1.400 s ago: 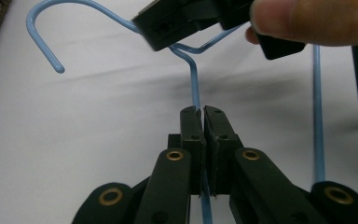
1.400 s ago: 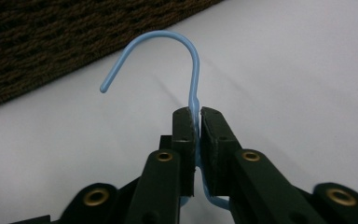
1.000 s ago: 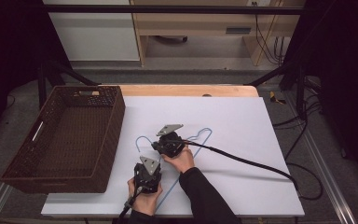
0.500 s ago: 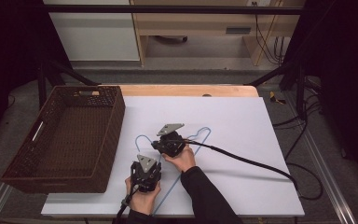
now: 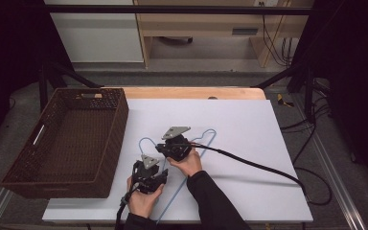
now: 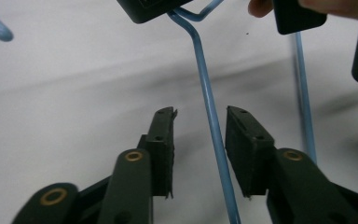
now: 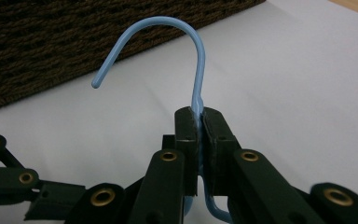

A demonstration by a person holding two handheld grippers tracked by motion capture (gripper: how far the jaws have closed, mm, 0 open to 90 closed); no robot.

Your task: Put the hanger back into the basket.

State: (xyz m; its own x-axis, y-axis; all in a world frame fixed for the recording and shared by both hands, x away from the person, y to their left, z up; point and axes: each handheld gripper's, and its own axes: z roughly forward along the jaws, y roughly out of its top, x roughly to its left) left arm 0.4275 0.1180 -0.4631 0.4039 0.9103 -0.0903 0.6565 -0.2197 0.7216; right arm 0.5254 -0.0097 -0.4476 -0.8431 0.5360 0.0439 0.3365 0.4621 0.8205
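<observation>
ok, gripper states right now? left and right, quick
Left gripper: open, jaws have just been opening; the blue hanger wire runs between the pads, unclamped.
Right gripper: shut on the blue hanger's neck, just below the hook.

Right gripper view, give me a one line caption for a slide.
Right gripper clamped on the neck of a blue wire hanger, its hook arching toward a brown wicker basket.

Left gripper [image 6: 199,140] jaws just opening, right gripper [image 7: 199,122] clamped shut, hands close together.
</observation>
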